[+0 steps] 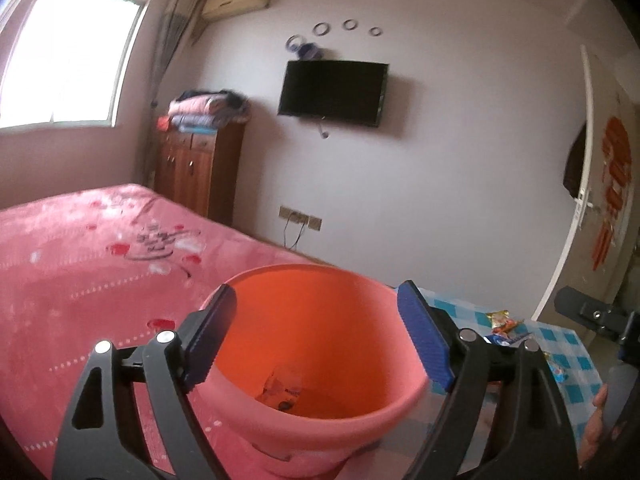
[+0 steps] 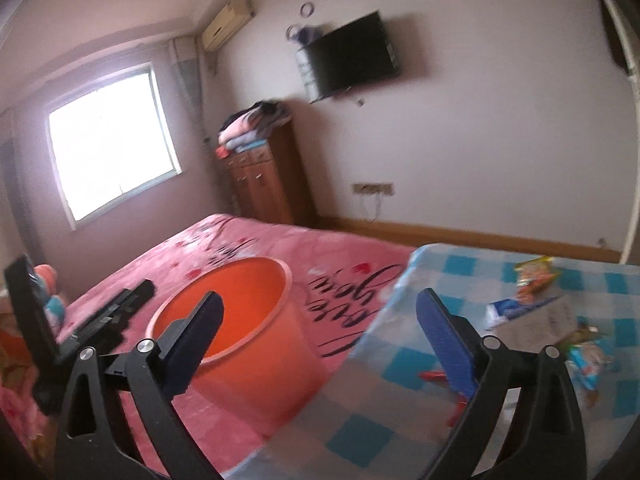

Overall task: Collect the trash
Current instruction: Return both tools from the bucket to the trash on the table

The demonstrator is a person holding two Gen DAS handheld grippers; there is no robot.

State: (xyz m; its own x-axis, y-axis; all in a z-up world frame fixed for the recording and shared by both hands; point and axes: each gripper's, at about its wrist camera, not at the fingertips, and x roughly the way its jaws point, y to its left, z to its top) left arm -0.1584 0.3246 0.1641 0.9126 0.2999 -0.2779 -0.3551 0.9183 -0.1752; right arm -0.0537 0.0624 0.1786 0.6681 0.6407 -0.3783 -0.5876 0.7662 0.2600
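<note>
An orange bucket [image 1: 320, 340] stands beside the pink bed, with a clear wrapper [image 1: 282, 386] at its bottom. My left gripper [image 1: 316, 332] is open and empty, held just above the bucket's mouth. The bucket also shows in the right wrist view [image 2: 240, 320]. My right gripper [image 2: 320, 340] is open and empty, above the edge of a blue-checked table [image 2: 440, 280]. On that table lie snack wrappers: a yellow-orange one [image 2: 534, 276], a blue-white one [image 2: 516, 310], a light blue one [image 2: 588, 364] and a red one [image 2: 434, 376] partly hidden behind a finger.
The pink bed [image 1: 80, 264] fills the left. A wooden cabinet [image 1: 196, 172] with folded clothes stands by the far wall under a wall TV [image 1: 332, 92]. A white door [image 1: 580, 208] is at the right. The left gripper shows at the left of the right wrist view [image 2: 108, 316].
</note>
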